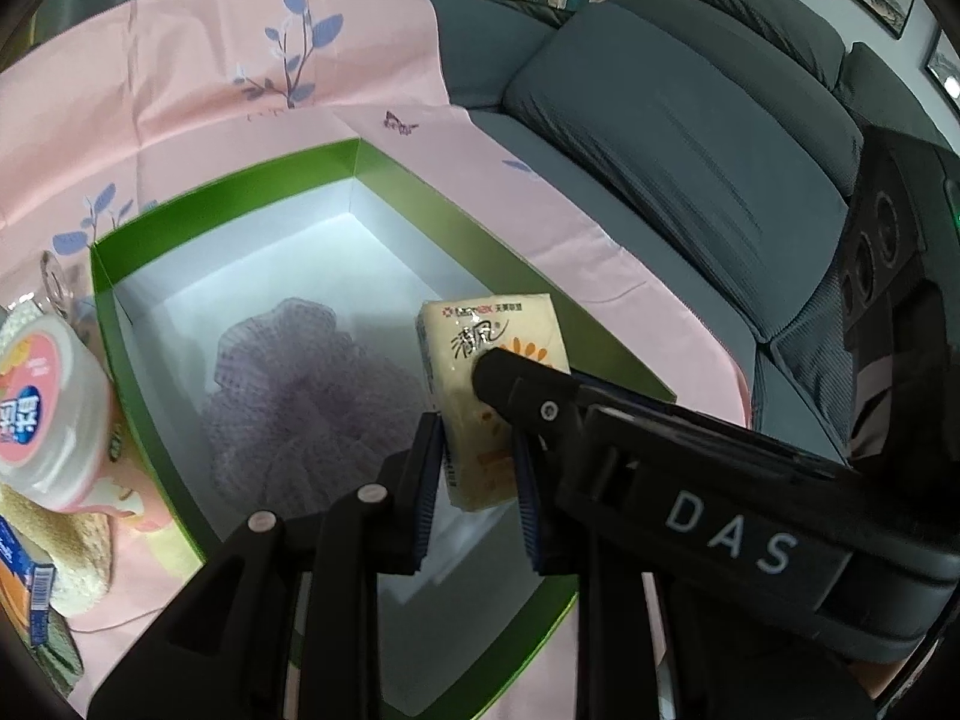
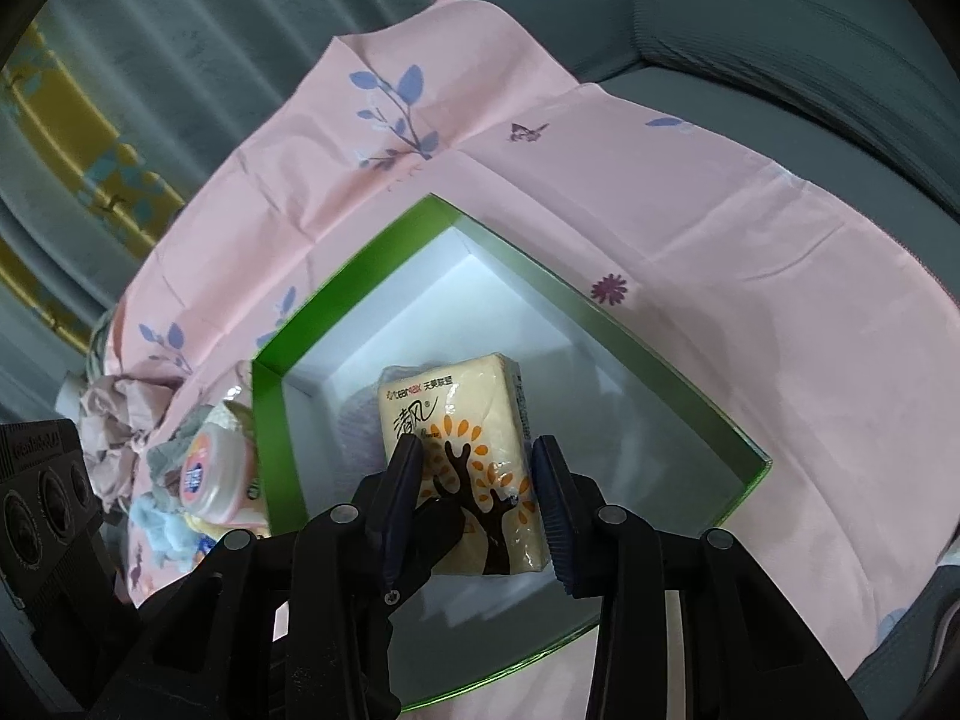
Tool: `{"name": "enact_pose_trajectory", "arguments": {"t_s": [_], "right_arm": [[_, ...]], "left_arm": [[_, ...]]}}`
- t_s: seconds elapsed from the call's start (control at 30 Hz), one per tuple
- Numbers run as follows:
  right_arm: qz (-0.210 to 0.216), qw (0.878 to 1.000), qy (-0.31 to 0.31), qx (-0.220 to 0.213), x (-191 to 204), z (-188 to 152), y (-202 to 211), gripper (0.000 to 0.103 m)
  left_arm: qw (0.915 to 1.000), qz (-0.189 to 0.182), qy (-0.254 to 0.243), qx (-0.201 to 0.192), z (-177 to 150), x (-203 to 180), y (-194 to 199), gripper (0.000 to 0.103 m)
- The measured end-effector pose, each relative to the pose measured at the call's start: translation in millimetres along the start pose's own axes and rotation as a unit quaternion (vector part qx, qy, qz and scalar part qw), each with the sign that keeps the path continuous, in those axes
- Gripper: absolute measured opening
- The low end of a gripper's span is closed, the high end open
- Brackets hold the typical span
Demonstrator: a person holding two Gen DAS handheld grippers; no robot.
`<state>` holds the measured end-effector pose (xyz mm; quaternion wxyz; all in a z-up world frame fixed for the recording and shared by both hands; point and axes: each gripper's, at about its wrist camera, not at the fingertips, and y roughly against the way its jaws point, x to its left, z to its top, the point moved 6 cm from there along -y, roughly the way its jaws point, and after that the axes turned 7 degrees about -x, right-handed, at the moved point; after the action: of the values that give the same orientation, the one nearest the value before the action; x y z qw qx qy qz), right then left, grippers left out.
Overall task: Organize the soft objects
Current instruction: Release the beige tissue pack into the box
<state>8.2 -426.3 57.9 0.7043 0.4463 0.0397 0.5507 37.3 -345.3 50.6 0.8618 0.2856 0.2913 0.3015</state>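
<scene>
— One tissue pack [image 2: 462, 468], cream with an orange tree print, held above the inside of the green box [image 2: 690, 372].
— Held how?
— Pinched by two grippers at once. Right gripper [image 2: 474, 498] clamped across the pack's wide faces; left gripper [image 1: 474, 474] pressed onto its narrow edges.
— Inside the box?
— One lilac mesh bath puff [image 1: 300, 396] on the white floor, just under the pack.
— Around the box?
— One pink floral cloth [image 1: 180, 90] beneath it, over a grey sofa [image 1: 660, 138]. Left of the box: one white tub with a pink lid [image 1: 45, 402], one beige towel [image 1: 66, 546], one orange packet [image 1: 24, 588].
</scene>
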Motion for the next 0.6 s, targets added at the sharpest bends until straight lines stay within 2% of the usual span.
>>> {"name": "enact_pose_trajectory", "arguments": {"t_s": [0.43,0.53,0.6], "right_arm": [[-0.038,0.999,0.004,0.007,-5,-2,-6,0.036],[-0.059,0.998,0.012,-0.011,-1,0,0,0.037],[-0.054,0.998,0.014,-0.019,4,1,4,0.038]], "left_arm": [[0.9993,0.0,0.023,0.029,-5,-1,-6,0.02],[0.9992,0.023,0.018,0.025,-5,2,2,0.021],[0.9993,0.032,0.016,0.012,-3,4,12,0.021]]}}
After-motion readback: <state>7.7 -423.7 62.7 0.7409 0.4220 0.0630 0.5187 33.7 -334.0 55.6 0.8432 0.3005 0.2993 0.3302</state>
